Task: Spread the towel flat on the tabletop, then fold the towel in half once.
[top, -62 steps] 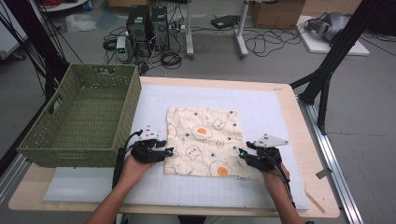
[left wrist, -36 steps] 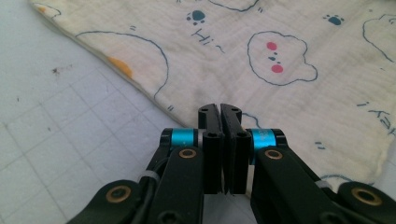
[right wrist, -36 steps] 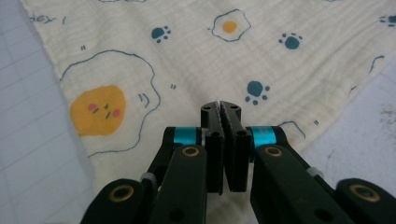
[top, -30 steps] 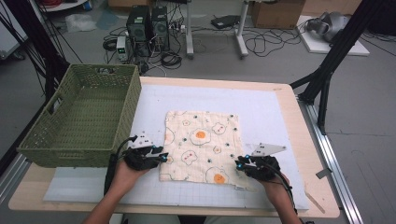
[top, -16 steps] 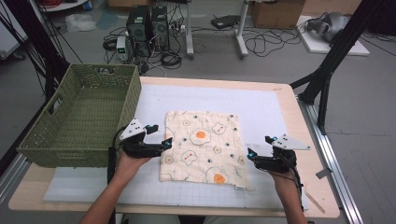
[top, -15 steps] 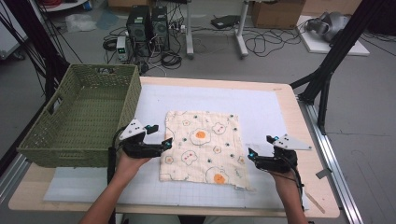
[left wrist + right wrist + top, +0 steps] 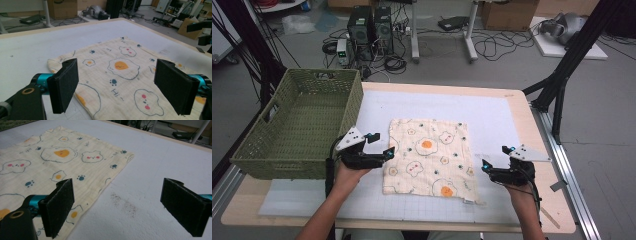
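A: Where's the cloth (image 7: 427,159)?
B: Flat on the table (image 7: 512,107), beside the basket (image 7: 297,125).
A: Grippers?
B: Left gripper (image 7: 382,150) and right gripper (image 7: 486,167) just spread wide, nothing between the jaws, cloth released.

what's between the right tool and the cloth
Only a bare strip of white mat: in the high view the open right tool sits just off the cloth edge.

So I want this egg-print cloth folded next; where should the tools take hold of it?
Likely the two near corners of the cloth, left tool and right tool each coming in low from its own side: it lies flat, so only edges and corners can be pinched.
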